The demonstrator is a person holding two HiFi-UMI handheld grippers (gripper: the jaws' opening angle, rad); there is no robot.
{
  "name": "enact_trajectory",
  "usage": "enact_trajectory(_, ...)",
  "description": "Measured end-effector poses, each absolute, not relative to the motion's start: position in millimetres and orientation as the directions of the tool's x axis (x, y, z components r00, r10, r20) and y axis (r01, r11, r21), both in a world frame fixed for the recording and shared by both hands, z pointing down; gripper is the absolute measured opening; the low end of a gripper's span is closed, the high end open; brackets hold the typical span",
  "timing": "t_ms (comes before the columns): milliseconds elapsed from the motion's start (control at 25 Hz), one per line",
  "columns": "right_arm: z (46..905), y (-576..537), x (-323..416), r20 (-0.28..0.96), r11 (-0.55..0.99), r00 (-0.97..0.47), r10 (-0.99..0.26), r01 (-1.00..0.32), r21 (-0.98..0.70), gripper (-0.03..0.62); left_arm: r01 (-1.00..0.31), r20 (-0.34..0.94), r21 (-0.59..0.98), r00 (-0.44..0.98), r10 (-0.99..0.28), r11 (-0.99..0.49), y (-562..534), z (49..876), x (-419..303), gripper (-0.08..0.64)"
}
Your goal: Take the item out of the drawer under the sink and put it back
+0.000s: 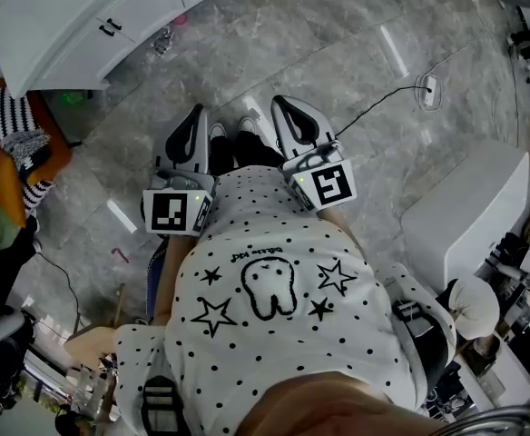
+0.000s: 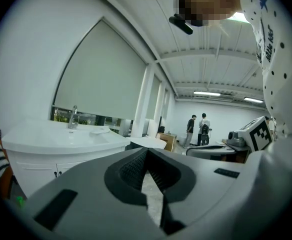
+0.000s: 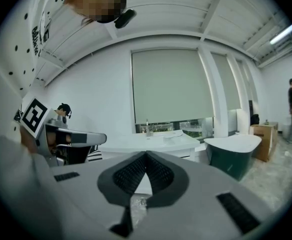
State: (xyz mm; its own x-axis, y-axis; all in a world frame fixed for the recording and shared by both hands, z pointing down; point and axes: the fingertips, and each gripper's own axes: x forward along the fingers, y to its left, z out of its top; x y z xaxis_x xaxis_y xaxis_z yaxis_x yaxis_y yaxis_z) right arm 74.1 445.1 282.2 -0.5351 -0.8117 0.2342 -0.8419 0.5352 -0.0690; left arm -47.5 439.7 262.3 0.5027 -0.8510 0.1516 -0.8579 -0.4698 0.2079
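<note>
The item to be taken out shows in no view. The white cabinet (image 1: 133, 16) under the sink, at the head view's upper left, has its fronts shut, each with a small dark handle (image 1: 111, 27). Below it lies a black-and-white striped cloth (image 1: 11, 125) on something orange.

Toward the middle, the left hand-held gripper (image 1: 194, 116) is closed with its tips meeting and nothing between them. It is held in front of the person's spotted white shirt (image 1: 265, 334) and reaches out over the shoes (image 1: 229, 133). Just beside it, the right hand-held gripper (image 1: 285, 107) is closed as well and holds nothing.

Only the left gripper view shows the sink (image 2: 61, 136) from the side. There it has a tap (image 2: 74, 117), a wide pale blind (image 2: 101, 79) behind it, and two people (image 2: 198, 130) standing far across the room. The right gripper view shows that sink from farther off. It adds a person with a headset (image 3: 63, 111) at its left and a dark green tub with a white rim (image 3: 233, 156) to the right of the sink.

Only the head view shows the floor (image 1: 338, 53), which is grey marbled tile. A black cable (image 1: 383, 98) runs across it to a white socket block (image 1: 428, 89), and a white tub (image 1: 478, 212) stands at the right. Both gripper views show a white beamed ceiling with strip lights.
</note>
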Motion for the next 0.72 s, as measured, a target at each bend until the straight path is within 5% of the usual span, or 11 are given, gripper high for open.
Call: enact_trajectory(720,277.2,431.5,128.9,0.207,0.557,-0.561,-0.801,-0.826,-0.085,0.012,-0.864,0.132,0.204,0.49,-0.862,-0.46,430.8,262.1,8.0,-0.005)
